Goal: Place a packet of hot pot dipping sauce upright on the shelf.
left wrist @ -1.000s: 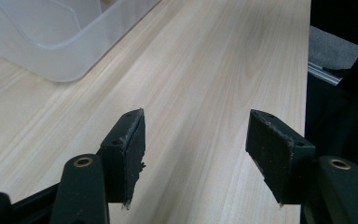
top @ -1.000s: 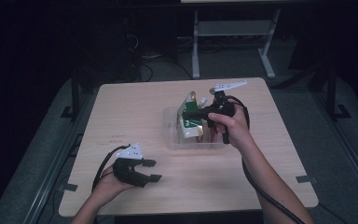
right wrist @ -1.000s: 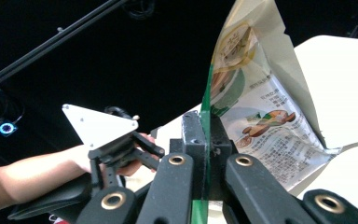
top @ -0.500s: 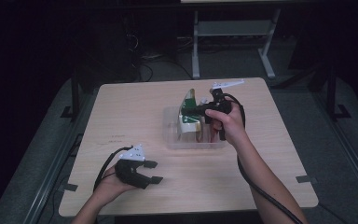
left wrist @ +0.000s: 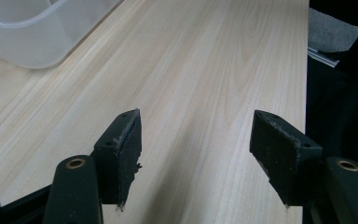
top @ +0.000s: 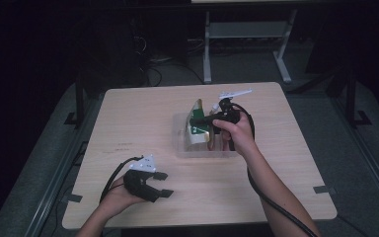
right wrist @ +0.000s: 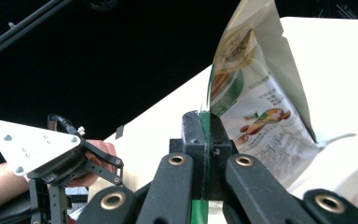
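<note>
A: Since a second ago, what has moved?

B: Only the right tool (top: pixel 201 120). It has carried the snack pouch (top: pixel 196 128) a little higher over the clear plastic tub (top: pixel 180 143), and the pouch now stands more upright. The left tool (top: pixel 162 184) lies where it did, near the front left of the bench (top: pixel 128 123).

A: How many of each thing do you count?

B: Two tools, one in each hand. One pouch. One tub. One bench. Inside the tub, under the right hand (top: pixel 237 133), something pale and reddish shows, but I cannot tell what it is or how many there are.

A: How does the right tool stand?

B: Its jaws are pressed together on the green edge of the pouch. In the right gripper view the right tool (right wrist: pixel 204 135) pinches that thin edge flat between its two black jaws, and the pouch (right wrist: pixel 256 102) rises above them, white and green with nuts printed on it.

A: And the left one?

B: Jaws wide apart, with nothing between them. The left gripper view shows the left tool (left wrist: pixel 196 154) over bare pale wood, with a corner of the tub (left wrist: pixel 32 32) at the upper left. The left hand (top: pixel 116 197) holds it low on the bench, well apart from the tub.
</note>
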Available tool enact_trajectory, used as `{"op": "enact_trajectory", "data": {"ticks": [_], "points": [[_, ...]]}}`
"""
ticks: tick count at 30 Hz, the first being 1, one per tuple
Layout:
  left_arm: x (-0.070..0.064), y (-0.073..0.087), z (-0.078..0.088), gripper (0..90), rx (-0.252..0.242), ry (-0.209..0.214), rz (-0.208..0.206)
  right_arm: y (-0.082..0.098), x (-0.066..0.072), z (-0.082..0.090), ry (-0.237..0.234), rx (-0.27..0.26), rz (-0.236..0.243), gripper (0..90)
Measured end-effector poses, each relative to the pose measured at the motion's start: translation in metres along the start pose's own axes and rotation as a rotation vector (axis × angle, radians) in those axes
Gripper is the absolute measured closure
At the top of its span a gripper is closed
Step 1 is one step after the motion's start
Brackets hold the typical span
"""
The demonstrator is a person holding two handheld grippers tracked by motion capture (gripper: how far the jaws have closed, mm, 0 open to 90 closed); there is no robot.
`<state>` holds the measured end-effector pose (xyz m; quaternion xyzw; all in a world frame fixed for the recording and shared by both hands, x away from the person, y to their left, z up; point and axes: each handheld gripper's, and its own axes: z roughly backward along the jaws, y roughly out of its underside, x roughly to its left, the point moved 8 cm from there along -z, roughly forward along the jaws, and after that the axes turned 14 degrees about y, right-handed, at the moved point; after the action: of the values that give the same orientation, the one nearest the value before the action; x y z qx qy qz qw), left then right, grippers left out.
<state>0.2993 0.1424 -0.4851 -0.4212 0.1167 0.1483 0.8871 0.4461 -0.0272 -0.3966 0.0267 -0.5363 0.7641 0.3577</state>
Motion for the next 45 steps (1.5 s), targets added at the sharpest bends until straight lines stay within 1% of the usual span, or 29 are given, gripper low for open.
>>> {"op": "enact_trajectory", "data": {"ticks": [2,3,6,12,15,17,19,23,28,30,33,36,38,45], "points": [[0.0,0.0,0.0,33.6,0.002,0.002,0.002,0.0,0.0,-0.002,0.011,0.003,0.013,90.0],[-0.001,0.0,-0.001,33.6,-0.001,0.003,0.004,0.0,0.0,-0.002,0.017,0.011,0.011,90.0],[-0.001,0.0,-0.001,33.5,-0.001,0.003,0.003,-0.002,0.0,-0.003,0.024,0.0,0.02,89.0],[-0.001,0.0,-0.002,33.5,0.004,0.006,0.002,-0.002,0.0,-0.001,0.032,0.004,0.015,87.7],[-0.001,0.0,-0.002,33.2,0.006,0.006,-0.002,-0.004,-0.001,0.001,0.037,-0.006,0.02,82.8],[0.0,0.0,-0.002,33.2,0.009,0.005,-0.005,-0.007,0.0,0.004,0.036,-0.013,0.014,80.3],[-0.001,0.0,-0.002,33.2,0.006,0.007,0.004,-0.009,0.001,0.007,0.038,-0.019,0.028,78.7],[-0.001,0.0,-0.003,33.0,0.006,0.006,0.003,-0.013,0.004,0.014,0.053,-0.021,0.058,75.4],[0.0,-0.002,0.0,32.5,0.0,-0.001,0.002,-0.014,0.01,0.024,0.086,-0.002,0.101,66.7],[0.001,-0.003,0.0,32.2,-0.007,-0.005,0.007,-0.014,0.011,0.029,0.111,0.006,0.133,63.5],[0.003,-0.003,0.001,31.9,0.005,-0.012,0.007,-0.014,0.011,0.037,0.138,0.013,0.165,59.7],[0.003,-0.003,0.002,31.6,-0.002,-0.016,0.015,-0.01,0.011,0.044,0.163,0.029,0.186,56.0],[0.003,-0.004,0.002,31.4,-0.008,-0.018,0.021,-0.007,0.011,0.048,0.172,0.03,0.202,53.7],[0.005,0.001,0.005,30.2,0.008,-0.035,0.022,0.011,0.009,0.063,0.213,0.048,0.24,44.3]]}}
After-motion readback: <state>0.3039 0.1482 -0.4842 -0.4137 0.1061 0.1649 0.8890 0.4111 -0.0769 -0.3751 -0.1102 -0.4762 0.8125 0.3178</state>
